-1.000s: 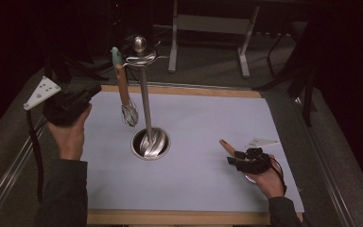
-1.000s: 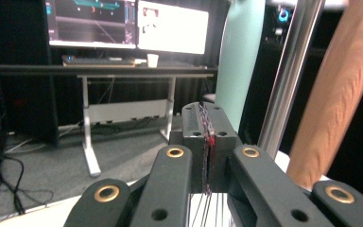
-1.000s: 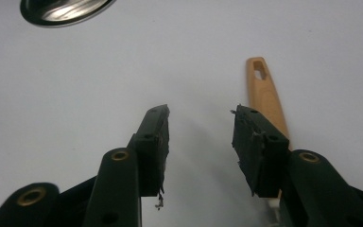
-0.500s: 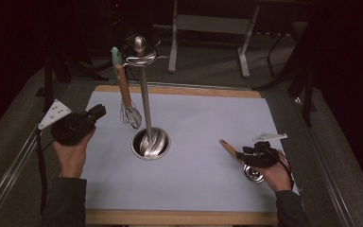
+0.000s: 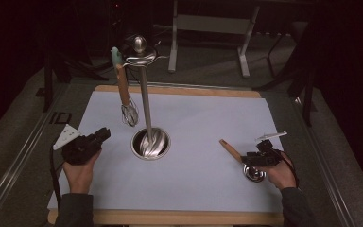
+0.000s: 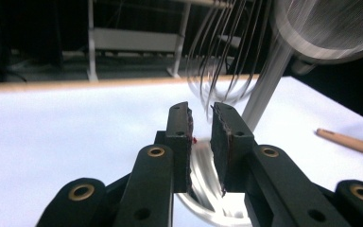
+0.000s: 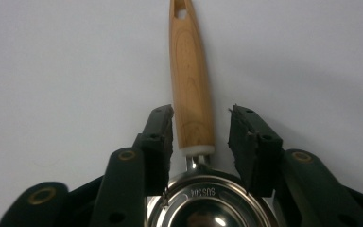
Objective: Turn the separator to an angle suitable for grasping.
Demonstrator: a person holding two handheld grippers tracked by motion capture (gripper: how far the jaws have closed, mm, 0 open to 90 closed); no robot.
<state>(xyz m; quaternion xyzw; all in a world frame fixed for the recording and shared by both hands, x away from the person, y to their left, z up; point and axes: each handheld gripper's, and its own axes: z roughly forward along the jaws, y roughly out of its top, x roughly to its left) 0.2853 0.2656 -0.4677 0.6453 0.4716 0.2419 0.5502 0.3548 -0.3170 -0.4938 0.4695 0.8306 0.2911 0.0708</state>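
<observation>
The desk (image 5: 9,156) is dark and felt-like, with a metal rail along its left side; dim floor and grey frame legs (image 5: 208,42) stand beyond its far edge. A pale blue mat (image 5: 203,123) on a wooden board (image 5: 179,90) covers most of it, smooth and flat, with wide bare room between the two hands and along the far edge. Near the mat's centre stands a polished metal utensil stand (image 5: 145,104), a slim upright pole rising from a round ribbed base. A wire whisk (image 5: 128,113) with a wooden handle hangs from the stand's top hooks, just left of the pole. The left tongs (image 5: 101,135) sit low over the mat's left part, pointing at the base; their jaws have just been opening, stand slightly apart, and nothing is clamped between them. The right tongs (image 7: 201,137) hover at the mat's right edge; their jaws have just been closing and straddle the wooden handle of a steel ladle (image 7: 189,85), apparently without pressing it. The ladle lies flat on the mat, its handle tapered with a hanging hole and its bowl nearest the hand.
</observation>
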